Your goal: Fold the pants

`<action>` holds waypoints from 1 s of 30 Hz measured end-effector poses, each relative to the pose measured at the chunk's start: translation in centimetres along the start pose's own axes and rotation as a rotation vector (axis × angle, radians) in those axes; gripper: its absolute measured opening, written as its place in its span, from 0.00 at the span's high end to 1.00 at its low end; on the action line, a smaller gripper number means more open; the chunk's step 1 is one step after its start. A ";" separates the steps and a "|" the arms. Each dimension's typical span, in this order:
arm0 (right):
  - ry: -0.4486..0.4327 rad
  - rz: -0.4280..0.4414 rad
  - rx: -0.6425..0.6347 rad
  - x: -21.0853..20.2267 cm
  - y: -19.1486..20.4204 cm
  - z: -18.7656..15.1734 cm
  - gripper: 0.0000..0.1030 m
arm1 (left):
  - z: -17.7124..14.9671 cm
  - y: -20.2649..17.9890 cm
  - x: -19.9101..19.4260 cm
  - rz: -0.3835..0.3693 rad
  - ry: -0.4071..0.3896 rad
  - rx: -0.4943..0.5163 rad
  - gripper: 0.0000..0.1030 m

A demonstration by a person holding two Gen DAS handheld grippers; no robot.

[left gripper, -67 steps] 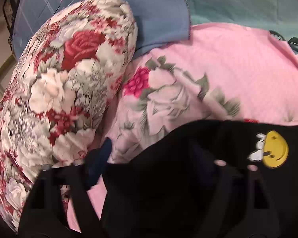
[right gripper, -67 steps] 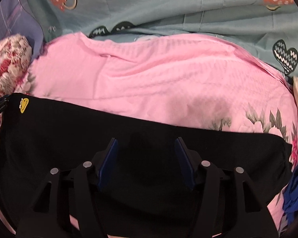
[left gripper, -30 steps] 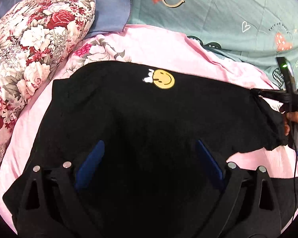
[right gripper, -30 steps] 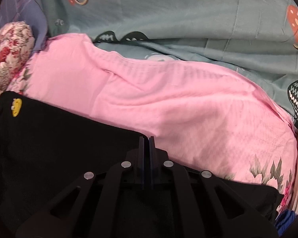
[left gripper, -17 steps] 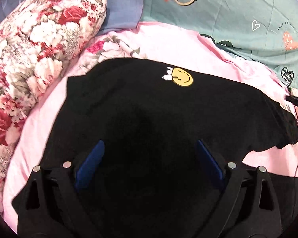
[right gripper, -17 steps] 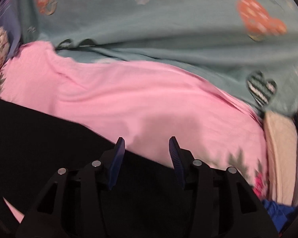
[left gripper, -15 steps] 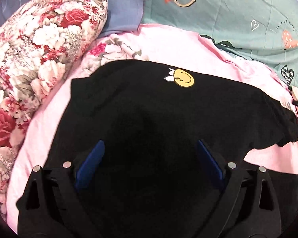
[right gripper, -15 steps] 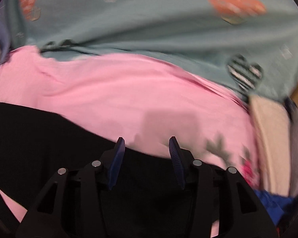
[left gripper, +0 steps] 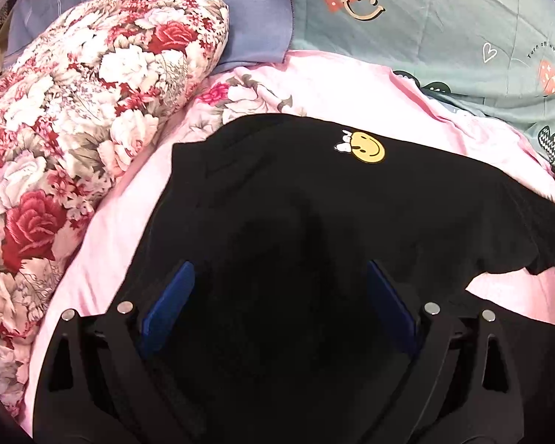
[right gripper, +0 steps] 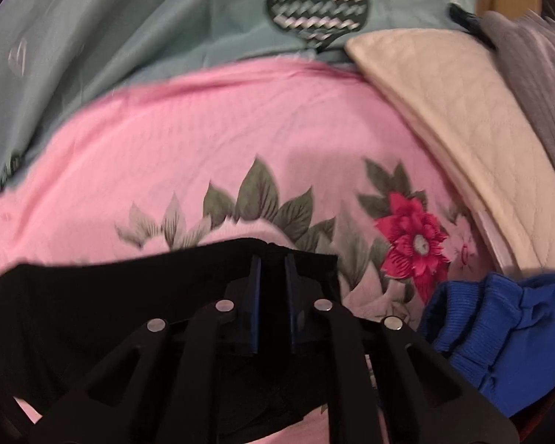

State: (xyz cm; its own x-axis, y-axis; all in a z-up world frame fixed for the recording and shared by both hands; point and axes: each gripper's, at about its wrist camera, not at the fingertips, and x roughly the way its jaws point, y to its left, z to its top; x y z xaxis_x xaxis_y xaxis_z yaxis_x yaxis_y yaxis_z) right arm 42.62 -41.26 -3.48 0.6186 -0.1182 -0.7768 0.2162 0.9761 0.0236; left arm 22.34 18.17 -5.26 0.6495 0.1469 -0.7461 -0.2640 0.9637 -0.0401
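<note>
Beneath the left gripper (left gripper: 277, 296), jaws apart, black pants (left gripper: 351, 214) hide the bedding; right gripper (right gripper: 272, 270) jaws closing on their blurred edge

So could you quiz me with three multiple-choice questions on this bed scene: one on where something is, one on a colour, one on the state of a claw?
1. Where is the yellow smiley patch?
A. on the black pants
B. on the floral pillow
C. on the teal sheet

2. What colour is the garment bunched beside the pants' end?
A. green
B. blue
C. orange

3. How is the left claw?
A. clamped on the pillow
B. shut, empty
C. open over the pants

Answers: 1 A, it sits on black cloth; 2 B, ribbed blue fabric; 3 C, its blue pads stand far apart.
</note>
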 end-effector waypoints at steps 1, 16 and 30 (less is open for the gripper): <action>-0.041 -0.048 -0.026 -0.5 0.0 0.5 0.89 | 0.2 0.0 0.1 0.007 0.000 0.003 0.08; -0.127 -0.110 -0.259 -2.7 4.7 -2.1 0.45 | 1.1 2.4 -0.1 0.041 -0.013 -0.010 0.08; -0.008 0.241 -0.297 -8.7 14.0 -9.3 0.36 | 0.3 5.5 -1.1 0.014 0.006 -0.085 0.08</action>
State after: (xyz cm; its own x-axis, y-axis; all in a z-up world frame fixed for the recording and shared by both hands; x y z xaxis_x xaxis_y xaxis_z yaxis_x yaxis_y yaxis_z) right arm 33.28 -24.91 -2.25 0.6314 0.1209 -0.7660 -0.1638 0.9863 0.0206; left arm 20.40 23.37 -4.44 0.6411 0.1587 -0.7508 -0.3329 0.9390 -0.0858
